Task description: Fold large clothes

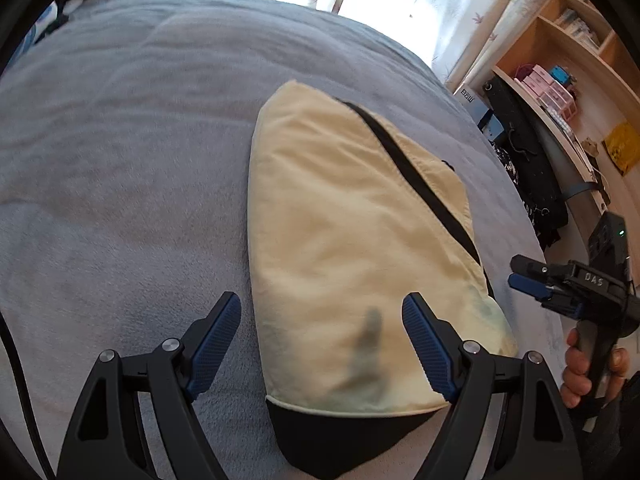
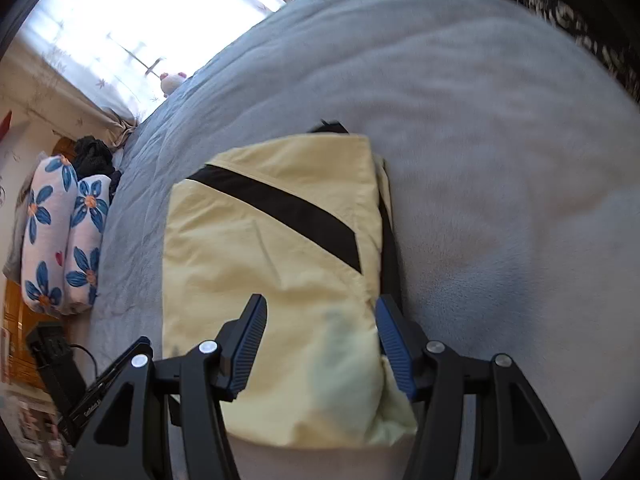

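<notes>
The left tool (image 1: pixel 322 344) is seen nearest in its own wrist view, its jaws spread wide with nothing pressed between the blue pads (image 1: pixel 216 344); it is held above the near end of the folded garment (image 1: pixel 352 240). The right tool (image 2: pixel 320 348) is likewise seen with parted jaws, held over the near right corner of the same garment (image 2: pixel 272 264), and no cloth is pinched by it. In the left wrist view the right tool (image 1: pixel 532 286) is also caught at the right edge, its handle gripped by a hand (image 1: pixel 588 368).

The garment, pale yellow with a black diagonal band and a black near hem, is laid flat as a folded bundle on the grey-blue bed cover (image 1: pixel 128 184), near the bed's near edge and toward its right side. A faint greenish shadow is seen on its near part.

Farther off, two rolled flower-print pillows (image 2: pixel 60 236) are stacked at the left beside the bed, with dark clothing (image 2: pixel 94 156) behind them. To the right, wooden shelves (image 1: pixel 568 52) with small boxes are seen. At the far end, a small plush toy (image 2: pixel 172 80) is set before bright, sheer curtains (image 1: pixel 472 8).
</notes>
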Action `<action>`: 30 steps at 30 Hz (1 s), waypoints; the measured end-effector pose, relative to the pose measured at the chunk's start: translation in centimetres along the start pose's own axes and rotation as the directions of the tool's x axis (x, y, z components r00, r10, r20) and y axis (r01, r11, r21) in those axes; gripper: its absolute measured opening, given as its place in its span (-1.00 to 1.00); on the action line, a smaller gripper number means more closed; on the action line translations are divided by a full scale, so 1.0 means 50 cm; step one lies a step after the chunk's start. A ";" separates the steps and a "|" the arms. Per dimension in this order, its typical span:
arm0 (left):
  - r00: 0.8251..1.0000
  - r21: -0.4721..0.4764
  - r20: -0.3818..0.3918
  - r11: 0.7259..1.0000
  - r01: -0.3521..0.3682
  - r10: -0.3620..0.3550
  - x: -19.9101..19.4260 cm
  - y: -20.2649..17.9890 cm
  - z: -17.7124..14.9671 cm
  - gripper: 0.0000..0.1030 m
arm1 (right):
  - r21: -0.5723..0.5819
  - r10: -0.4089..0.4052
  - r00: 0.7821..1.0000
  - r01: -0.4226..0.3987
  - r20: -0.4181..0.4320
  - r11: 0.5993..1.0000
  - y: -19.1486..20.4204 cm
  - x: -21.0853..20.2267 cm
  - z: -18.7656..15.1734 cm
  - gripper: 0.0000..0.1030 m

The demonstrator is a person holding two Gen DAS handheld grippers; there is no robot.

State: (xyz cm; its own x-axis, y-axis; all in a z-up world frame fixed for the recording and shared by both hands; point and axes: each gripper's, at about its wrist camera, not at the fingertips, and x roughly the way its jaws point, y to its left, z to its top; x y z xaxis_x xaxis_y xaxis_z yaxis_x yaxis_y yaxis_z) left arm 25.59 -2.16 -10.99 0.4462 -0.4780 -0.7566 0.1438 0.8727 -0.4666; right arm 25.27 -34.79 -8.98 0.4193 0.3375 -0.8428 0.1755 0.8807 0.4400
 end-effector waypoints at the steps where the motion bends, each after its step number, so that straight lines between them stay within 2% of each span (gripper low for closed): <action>1: 1.000 -0.012 -0.011 1.000 0.012 -0.013 0.010 0.006 0.000 0.58 | 0.007 0.001 1.000 -0.001 -0.009 1.000 -0.010 0.012 0.002 0.10; 6: 0.997 -0.040 -0.058 0.998 0.047 -0.049 0.058 0.027 -0.001 0.58 | 0.028 -0.004 0.998 0.006 -0.065 1.000 -0.054 0.074 0.005 0.10; 9: 0.993 -0.068 -0.080 0.995 0.079 -0.085 0.082 0.041 -0.001 0.58 | 0.044 0.058 0.992 -0.054 -0.108 0.998 -0.072 0.106 0.000 0.10; 14: 0.987 -0.105 -0.082 0.986 0.131 -0.140 0.110 0.053 0.005 0.64 | 0.034 0.179 0.976 -0.176 -0.126 0.984 -0.072 0.131 0.004 0.14; 23: 0.985 -0.081 -0.085 0.986 0.143 -0.150 0.148 0.027 0.026 0.80 | 0.001 0.276 0.951 -0.278 -0.138 0.961 -0.044 0.177 0.033 0.14; 27: 0.984 -0.066 -0.098 0.988 0.143 -0.149 0.157 0.020 0.037 0.85 | -0.009 0.278 0.951 -0.282 -0.136 0.959 -0.036 0.190 0.043 0.14; 30: 0.984 -0.067 -0.108 0.989 0.135 -0.141 0.164 0.012 0.044 0.85 | -0.032 0.243 0.963 -0.248 -0.118 0.968 -0.027 0.189 0.040 0.05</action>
State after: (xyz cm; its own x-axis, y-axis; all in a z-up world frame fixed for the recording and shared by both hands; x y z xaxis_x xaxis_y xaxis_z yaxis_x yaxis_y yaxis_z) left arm 31.28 -5.35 -16.46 0.3232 -0.6043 -0.7282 0.1433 0.7919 -0.5936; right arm 30.80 -33.44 -16.91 0.3412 0.5781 -0.7412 0.0370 0.7797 0.6251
